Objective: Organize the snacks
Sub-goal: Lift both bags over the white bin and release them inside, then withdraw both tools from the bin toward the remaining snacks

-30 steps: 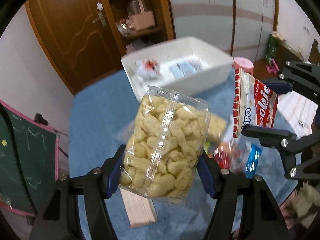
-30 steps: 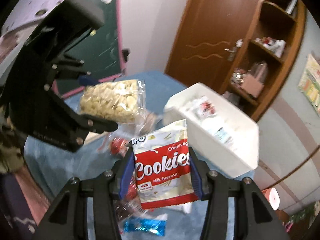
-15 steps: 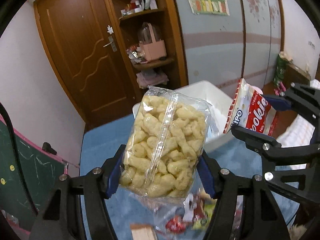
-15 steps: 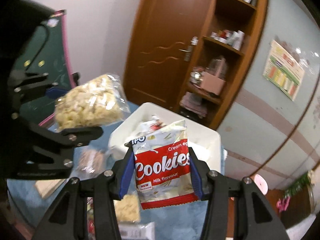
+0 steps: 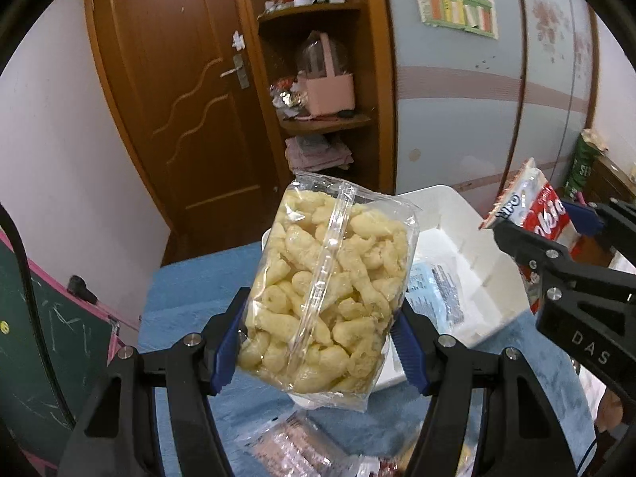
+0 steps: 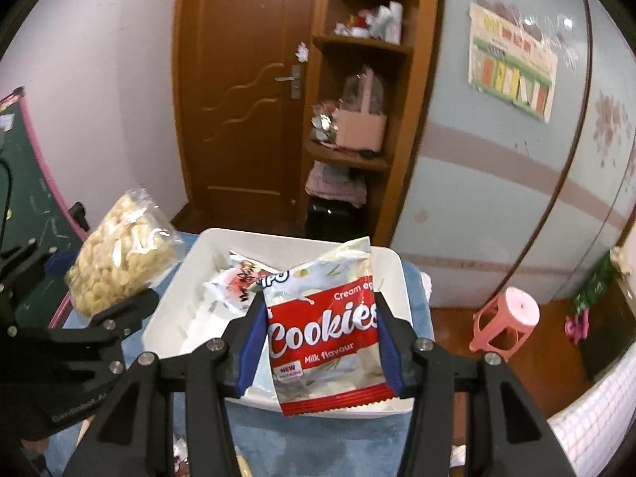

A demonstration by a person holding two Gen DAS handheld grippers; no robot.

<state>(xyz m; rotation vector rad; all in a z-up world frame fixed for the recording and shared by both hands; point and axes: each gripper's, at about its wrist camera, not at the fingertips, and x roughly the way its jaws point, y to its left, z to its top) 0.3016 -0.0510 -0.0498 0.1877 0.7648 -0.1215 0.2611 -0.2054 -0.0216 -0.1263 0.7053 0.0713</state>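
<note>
Blue cloth (image 5: pixel 190 278) is spread over the table, and a brown door (image 6: pixel 246 79) with an open wooden shelf unit (image 5: pixel 318 119) is seen behind it; a white bin (image 6: pixel 397 278) is set on the cloth, with a red-and-white packet (image 6: pixel 238 282) and a pale blue packet (image 5: pixel 433 290) lying inside.

The left gripper (image 5: pixel 318 342) is held raised above the near edge of the bin, its fingers directed forward and slightly upward; a clear bag of puffed snacks (image 5: pixel 330 294) is pinched between its blue pads (image 5: pixel 226 346) at the lower half; the bag is kept upright, its long axis running vertically and leaning a little to the right, the sealed seam facing the camera.

The right gripper (image 6: pixel 322 342) is held over the bin; a red-and-white cookie packet (image 6: pixel 322 330) is clamped between its pads (image 6: pixel 250 342), standing upright with its printed face toward the camera and its crimped edge lowest; the lettering is tilted slightly upward to the right.

More wrapped snacks (image 5: pixel 290 449) are left on the cloth below the left gripper; a pink stool (image 6: pixel 508 322) is seen on the floor to the right.
</note>
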